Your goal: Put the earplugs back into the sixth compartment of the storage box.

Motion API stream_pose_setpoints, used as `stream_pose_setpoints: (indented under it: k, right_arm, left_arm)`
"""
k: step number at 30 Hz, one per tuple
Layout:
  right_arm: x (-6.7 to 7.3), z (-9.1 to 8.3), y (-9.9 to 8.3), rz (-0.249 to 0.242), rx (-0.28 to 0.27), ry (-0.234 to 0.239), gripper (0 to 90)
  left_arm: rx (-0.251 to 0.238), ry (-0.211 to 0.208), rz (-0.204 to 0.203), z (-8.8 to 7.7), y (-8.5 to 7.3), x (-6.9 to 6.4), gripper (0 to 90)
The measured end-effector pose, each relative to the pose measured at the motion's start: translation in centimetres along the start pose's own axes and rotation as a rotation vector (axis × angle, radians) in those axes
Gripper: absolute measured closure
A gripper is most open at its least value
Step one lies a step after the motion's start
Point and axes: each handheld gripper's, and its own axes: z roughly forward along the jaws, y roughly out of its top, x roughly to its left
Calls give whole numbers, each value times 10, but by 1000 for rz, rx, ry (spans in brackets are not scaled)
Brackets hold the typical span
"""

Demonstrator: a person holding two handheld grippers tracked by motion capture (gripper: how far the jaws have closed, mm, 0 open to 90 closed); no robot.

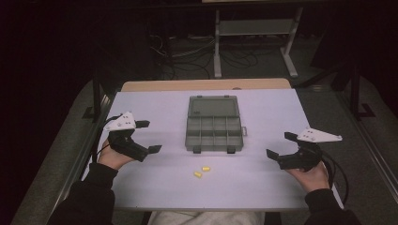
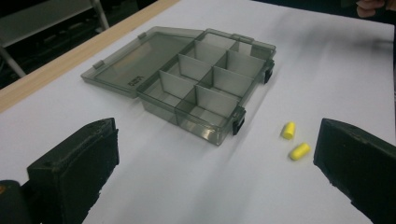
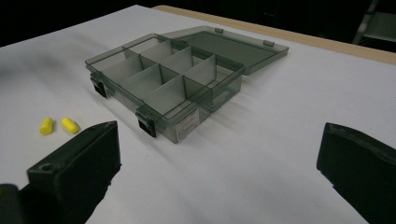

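Note:
A grey see-through compartment box lies in the middle of the white table, its lid folded flat away from me. Its several compartments look empty. Two yellow earplugs lie side by side just in front of the box, also seen as earplugs and earplugs. My left gripper is held open at the left of the box, jaws wide apart with nothing between them. My right gripper is open at the right of the box, also holding nothing.
The white table has a wooden strip along its far edge. Beyond it stand a metal desk frame and cables on a dark floor. The person's dark sleeves come in at both bottom corners.

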Motion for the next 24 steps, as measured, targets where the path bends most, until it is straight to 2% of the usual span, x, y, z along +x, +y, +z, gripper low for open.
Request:
stream_pose_setpoints:
  k: [16, 24]
  right_arm:
    - [0, 1, 0, -4, 5, 2, 0]
    - [1, 1, 0, -3, 8, 4, 0]
  left_arm:
    - [67, -68, 76, 29, 14, -15, 1]
    - [80, -97, 93, 38, 16, -21, 1]
